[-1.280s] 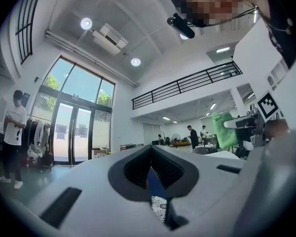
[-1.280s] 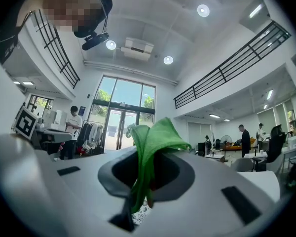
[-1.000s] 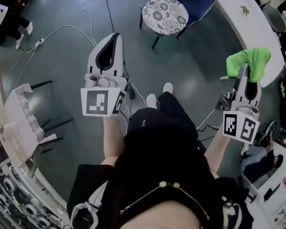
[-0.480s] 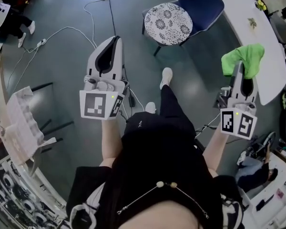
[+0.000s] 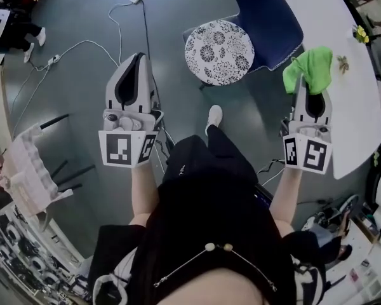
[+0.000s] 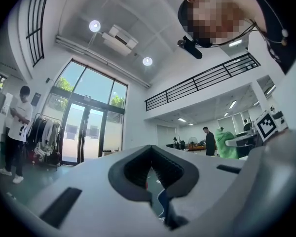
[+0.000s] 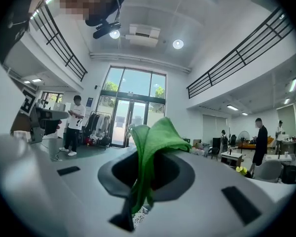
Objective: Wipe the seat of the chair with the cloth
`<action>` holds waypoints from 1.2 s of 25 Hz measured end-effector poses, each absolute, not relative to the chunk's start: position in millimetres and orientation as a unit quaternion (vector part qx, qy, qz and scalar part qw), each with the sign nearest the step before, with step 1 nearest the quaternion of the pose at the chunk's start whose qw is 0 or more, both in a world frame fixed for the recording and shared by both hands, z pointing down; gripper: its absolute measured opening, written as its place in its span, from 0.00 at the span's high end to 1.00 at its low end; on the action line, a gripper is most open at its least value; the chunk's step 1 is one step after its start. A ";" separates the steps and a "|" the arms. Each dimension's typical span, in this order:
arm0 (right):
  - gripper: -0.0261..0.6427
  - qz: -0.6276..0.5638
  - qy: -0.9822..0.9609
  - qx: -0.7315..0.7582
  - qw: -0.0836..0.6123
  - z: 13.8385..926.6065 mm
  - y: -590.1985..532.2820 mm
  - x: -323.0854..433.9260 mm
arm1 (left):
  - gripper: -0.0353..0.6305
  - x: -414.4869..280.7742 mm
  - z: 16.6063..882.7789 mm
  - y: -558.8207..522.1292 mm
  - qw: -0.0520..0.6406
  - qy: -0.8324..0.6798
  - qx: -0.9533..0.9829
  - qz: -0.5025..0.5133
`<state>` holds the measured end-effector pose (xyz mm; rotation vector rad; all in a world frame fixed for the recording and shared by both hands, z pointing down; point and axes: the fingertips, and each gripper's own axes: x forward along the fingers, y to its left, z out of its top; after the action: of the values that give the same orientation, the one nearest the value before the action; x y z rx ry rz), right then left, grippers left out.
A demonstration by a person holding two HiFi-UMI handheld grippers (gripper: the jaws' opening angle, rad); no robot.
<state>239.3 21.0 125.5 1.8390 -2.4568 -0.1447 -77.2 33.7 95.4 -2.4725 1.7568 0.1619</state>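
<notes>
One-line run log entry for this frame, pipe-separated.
phase: pre-wipe | right gripper: shut on green cloth | left gripper: shut, empty | chair seat: ahead, cloth not yet on it

Black clothing (image 5: 209, 196), white shoe (image 5: 214, 115); grey-white left gripper (image 5: 138, 56), right gripper (image 5: 304, 81), black-and-white marker cubes (image 5: 122, 149).

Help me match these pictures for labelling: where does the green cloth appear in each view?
Head view: upper right, green cloth bunched at the right gripper's tip.
Left gripper view: small, far right at mid-height.
Right gripper view: centre, pinched between the fingers.
Shared landmark: glass entrance doors, in both gripper views only.
</notes>
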 end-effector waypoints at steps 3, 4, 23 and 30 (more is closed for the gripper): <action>0.88 -0.046 -0.813 0.579 0.052 137.2 -21.9 239.1 | 0.94 -74.3 103.7 3.2 0.033 0.587 -0.807 0.053; 0.88 -0.044 -0.817 0.572 0.060 143.7 -33.6 237.0 | 0.94 -74.5 107.4 -4.1 0.026 0.590 -0.805 0.054; 0.88 -0.074 -0.841 0.311 0.435 502.4 -213.1 81.2 | 0.94 -84.5 236.9 -75.6 -0.080 0.565 -0.821 -0.006; 0.88 -0.105 -0.828 0.241 0.495 601.6 -246.0 29.5 | 0.94 -109.1 316.7 -101.9 -0.107 0.558 -0.822 -0.020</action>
<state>29.5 -246.0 601.6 0.5835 -2.0065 -0.2540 -109.1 -101.9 316.7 -2.7759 1.8852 -0.0683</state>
